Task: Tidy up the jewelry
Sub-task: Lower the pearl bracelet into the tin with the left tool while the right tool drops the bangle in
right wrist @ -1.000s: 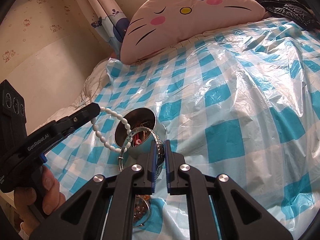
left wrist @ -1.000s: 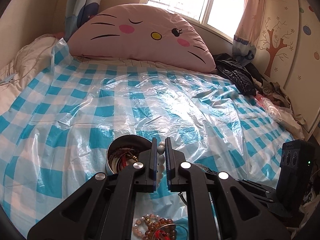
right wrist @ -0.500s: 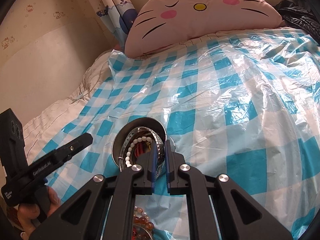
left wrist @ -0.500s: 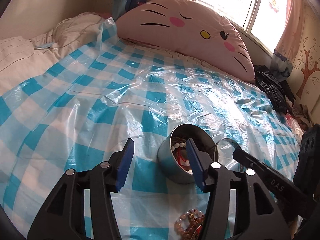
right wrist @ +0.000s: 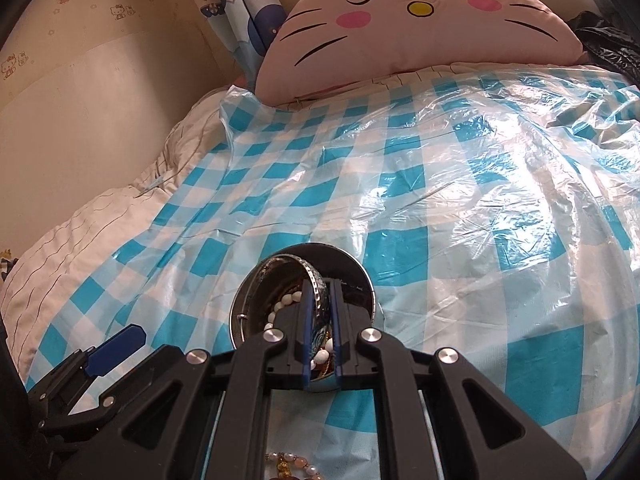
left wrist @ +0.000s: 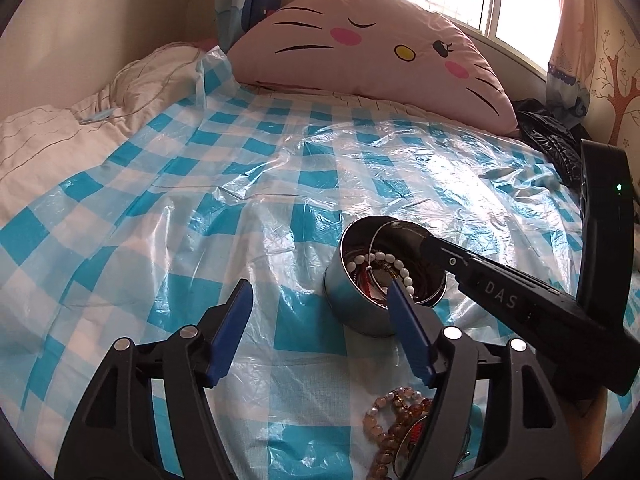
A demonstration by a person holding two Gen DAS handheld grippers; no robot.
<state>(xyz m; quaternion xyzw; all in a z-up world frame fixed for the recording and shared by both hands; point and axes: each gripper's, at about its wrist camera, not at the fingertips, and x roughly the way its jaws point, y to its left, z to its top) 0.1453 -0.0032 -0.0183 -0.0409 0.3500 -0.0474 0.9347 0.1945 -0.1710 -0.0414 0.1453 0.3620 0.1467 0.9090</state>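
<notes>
A round metal tin (left wrist: 352, 308) stands on the blue-checked plastic sheet (left wrist: 224, 216) and holds a white bead bracelet (left wrist: 384, 258) among other jewelry. My left gripper (left wrist: 320, 300) is open and empty, just left of and in front of the tin. My right gripper (right wrist: 320, 292) is shut on a silver bangle (right wrist: 316, 280), held over the tin's (right wrist: 360, 272) mouth. It reaches in from the right in the left wrist view (left wrist: 432, 246). A pile of amber and pink bead bracelets (left wrist: 394, 428) lies in front of the tin.
A large pink cat-face pillow (left wrist: 372, 44) lies at the head of the bed. White bedding (left wrist: 80, 128) bunches at the left, dark clothes (left wrist: 552, 140) at the right. A wall runs along the left side.
My left gripper opened and dropped the white bead bracelet into the tin, then drew back to the left. My right gripper carried the silver bangle forward over the tin.
</notes>
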